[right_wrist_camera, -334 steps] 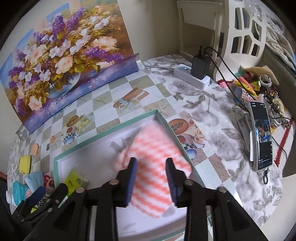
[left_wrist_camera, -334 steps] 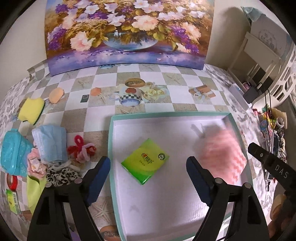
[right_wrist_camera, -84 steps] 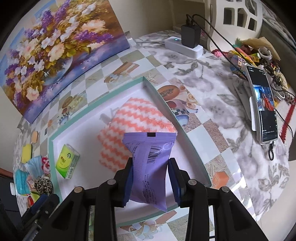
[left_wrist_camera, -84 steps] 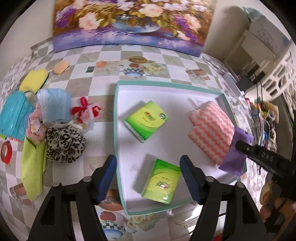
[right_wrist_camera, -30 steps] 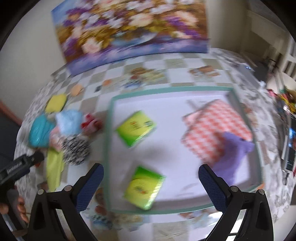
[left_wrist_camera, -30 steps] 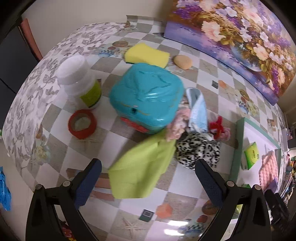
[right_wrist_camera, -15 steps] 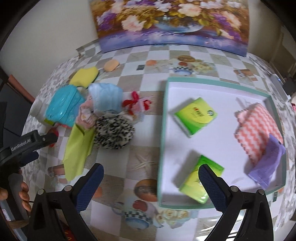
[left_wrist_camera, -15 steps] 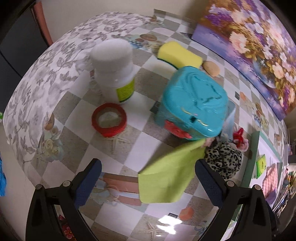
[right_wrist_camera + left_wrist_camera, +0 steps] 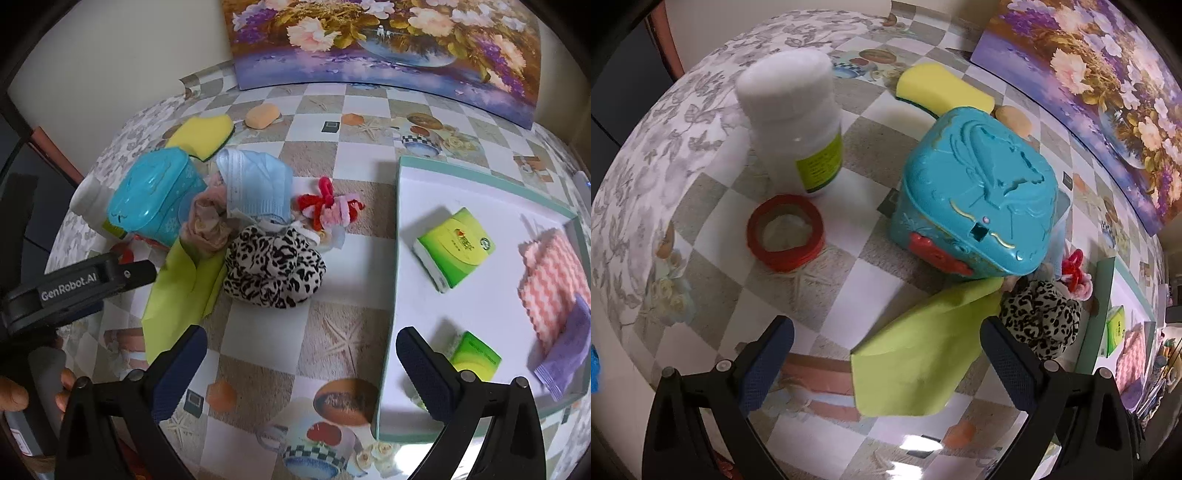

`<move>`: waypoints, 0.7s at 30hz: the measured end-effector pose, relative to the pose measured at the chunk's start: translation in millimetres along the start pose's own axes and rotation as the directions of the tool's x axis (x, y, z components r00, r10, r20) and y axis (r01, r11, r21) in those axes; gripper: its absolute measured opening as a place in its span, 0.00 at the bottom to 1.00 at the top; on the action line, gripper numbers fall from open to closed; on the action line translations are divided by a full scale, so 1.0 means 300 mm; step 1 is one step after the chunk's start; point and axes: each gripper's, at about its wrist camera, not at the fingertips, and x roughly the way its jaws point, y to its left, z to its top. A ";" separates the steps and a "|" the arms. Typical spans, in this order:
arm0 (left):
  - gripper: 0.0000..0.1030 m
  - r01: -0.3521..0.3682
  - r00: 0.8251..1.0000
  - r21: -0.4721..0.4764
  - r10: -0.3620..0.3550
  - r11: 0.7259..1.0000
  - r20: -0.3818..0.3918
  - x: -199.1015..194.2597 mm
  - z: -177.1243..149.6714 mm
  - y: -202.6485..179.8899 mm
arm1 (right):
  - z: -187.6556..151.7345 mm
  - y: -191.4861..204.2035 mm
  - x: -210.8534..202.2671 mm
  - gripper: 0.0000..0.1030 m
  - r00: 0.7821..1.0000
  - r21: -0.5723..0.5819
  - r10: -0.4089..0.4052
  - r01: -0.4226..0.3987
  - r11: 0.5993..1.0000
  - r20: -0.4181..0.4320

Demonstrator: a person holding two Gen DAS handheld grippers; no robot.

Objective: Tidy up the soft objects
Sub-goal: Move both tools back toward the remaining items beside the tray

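My left gripper (image 9: 886,356) is open and empty, low over the near corner of a lime green cloth (image 9: 919,347) that lies flat on the table. The same cloth (image 9: 181,291) shows in the right wrist view beside a leopard-print soft piece (image 9: 275,267). My right gripper (image 9: 301,363) is open and empty, above the tablecloth between the pile and the white tray (image 9: 388,295). The tray holds two green tissue packs (image 9: 454,247) (image 9: 476,356), a pink striped cloth (image 9: 550,280) and a purple pack (image 9: 565,343).
A teal plastic box (image 9: 975,199), a white bottle (image 9: 794,122), a red tape roll (image 9: 786,232) and a yellow sponge (image 9: 942,92) stand near the cloth. A blue mask (image 9: 255,188), pink fabric (image 9: 207,218) and red-pink pipe cleaners (image 9: 328,208) lie in the pile. A flower painting (image 9: 388,40) leans behind.
My left gripper has come closer to the lime green cloth, whose corner now lies between its open fingers. My right gripper has shifted left, away from the tray, towards the pile.
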 end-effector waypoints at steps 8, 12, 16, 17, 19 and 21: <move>0.98 0.050 0.998 -0.030 -0.049 0.998 0.025 0.033 0.035 0.012 | 0.030 0.001 0.032 1.00 0.999 -0.008 0.029 -0.029 1.000 0.019; 0.98 0.041 0.999 -0.023 -0.040 0.999 0.035 0.041 0.047 0.023 | 0.044 0.002 0.041 0.96 0.998 -0.010 0.045 -0.045 0.999 0.033; 0.98 0.069 0.997 -0.019 -0.069 0.997 0.031 0.051 0.065 0.025 | 0.055 0.012 0.049 0.92 0.997 -0.025 0.058 -0.057 0.998 0.042; 0.98 0.076 0.997 -0.023 -0.076 0.997 0.028 0.043 0.054 0.018 | 0.057 0.014 0.052 0.91 0.997 -0.029 0.062 -0.061 0.998 0.042; 0.98 0.082 0.996 -0.022 -0.082 0.996 0.020 0.052 0.058 0.011 | 0.062 0.020 0.062 0.89 0.997 -0.035 0.066 -0.064 0.997 0.039; 0.98 0.078 0.997 -0.009 -0.078 0.997 0.012 0.059 0.061 0.004 | 0.064 0.023 0.073 0.88 0.997 -0.039 0.068 -0.067 0.997 0.034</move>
